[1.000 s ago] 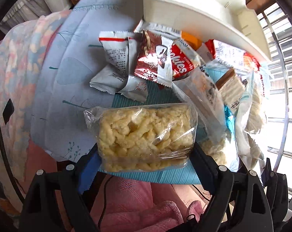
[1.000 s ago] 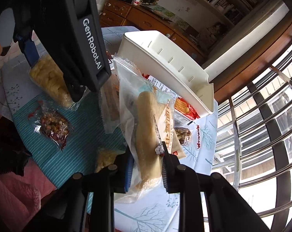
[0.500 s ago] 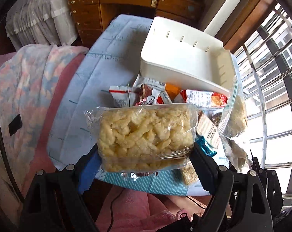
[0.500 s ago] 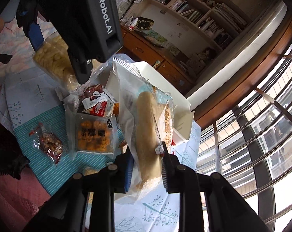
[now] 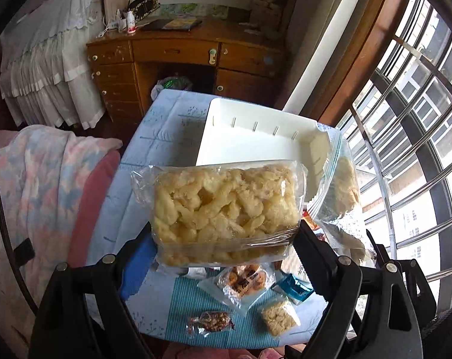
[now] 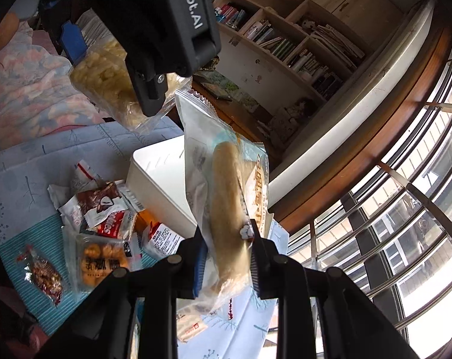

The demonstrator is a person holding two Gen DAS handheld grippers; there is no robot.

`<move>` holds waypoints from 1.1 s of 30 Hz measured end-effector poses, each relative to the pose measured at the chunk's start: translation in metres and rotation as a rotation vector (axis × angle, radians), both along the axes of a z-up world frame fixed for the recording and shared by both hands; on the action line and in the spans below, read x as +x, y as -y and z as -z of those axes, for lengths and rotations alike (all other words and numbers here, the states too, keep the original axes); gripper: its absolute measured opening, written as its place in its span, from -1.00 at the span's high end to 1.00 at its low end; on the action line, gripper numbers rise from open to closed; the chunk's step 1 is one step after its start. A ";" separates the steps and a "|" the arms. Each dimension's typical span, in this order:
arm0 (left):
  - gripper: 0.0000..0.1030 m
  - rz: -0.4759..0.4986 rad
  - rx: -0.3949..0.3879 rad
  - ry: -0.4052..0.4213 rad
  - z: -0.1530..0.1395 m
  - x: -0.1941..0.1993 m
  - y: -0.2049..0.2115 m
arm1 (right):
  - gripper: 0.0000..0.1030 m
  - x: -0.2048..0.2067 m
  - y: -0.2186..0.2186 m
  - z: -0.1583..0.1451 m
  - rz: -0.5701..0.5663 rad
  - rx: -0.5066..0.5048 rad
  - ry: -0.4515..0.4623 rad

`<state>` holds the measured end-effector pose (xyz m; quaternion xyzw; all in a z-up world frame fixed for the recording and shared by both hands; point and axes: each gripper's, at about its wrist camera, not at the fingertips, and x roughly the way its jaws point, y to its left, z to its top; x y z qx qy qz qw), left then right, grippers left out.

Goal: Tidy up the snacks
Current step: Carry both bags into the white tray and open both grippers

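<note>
My left gripper [image 5: 223, 239] is shut on a wide clear bag of yellow puffed snacks [image 5: 226, 209], held in the air above the table. From the right wrist view that gripper [image 6: 154, 101] and the puffed snack bag [image 6: 106, 77] hang at upper left. My right gripper [image 6: 227, 257] is shut on a clear packet with a long pale bread roll [image 6: 226, 209] standing upright in it; the same packet [image 5: 342, 188] shows at the right of the left wrist view. A white plastic bin [image 5: 256, 137] [image 6: 160, 185] sits empty on the table beyond both.
Several loose snack packets [image 6: 106, 227] lie on the blue tablecloth [image 5: 166, 137] beside the bin, among them a caramel-coloured cookie bag [image 5: 244, 281] and a nut bar [image 5: 211, 323]. A wooden desk [image 5: 178, 56] stands behind, a barred window [image 5: 405, 149] to the right, a blanket [image 5: 31, 185] at left.
Both grippers have risen with their packets still held. The left one climbed well above the table and tilted up, so the bin and desk behind it came into view.
</note>
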<state>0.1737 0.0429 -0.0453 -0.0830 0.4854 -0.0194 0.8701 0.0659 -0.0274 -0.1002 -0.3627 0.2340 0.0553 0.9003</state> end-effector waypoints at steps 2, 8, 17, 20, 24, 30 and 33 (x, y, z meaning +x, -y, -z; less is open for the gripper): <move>-0.68 0.018 -0.011 0.024 -0.003 0.012 0.001 | 0.52 0.011 -0.001 -0.004 0.008 0.004 0.007; -0.68 0.081 -0.019 0.104 -0.002 0.046 0.008 | 0.52 0.047 -0.001 -0.009 0.045 0.020 0.033; -0.69 0.184 -0.038 0.226 0.021 0.086 0.015 | 0.52 0.097 0.008 -0.006 0.113 0.063 0.021; -0.69 0.199 -0.046 0.207 0.033 0.104 0.015 | 0.52 0.114 0.013 0.001 0.140 0.083 -0.006; -0.70 0.215 -0.036 0.162 0.048 0.126 0.017 | 0.52 0.136 0.019 0.007 0.159 0.137 -0.057; -0.79 0.222 -0.080 0.102 0.065 0.150 0.017 | 0.48 0.161 0.029 0.016 0.194 0.259 -0.148; -0.89 0.212 -0.071 0.095 0.068 0.154 0.018 | 0.18 0.167 0.033 0.018 0.223 0.317 -0.179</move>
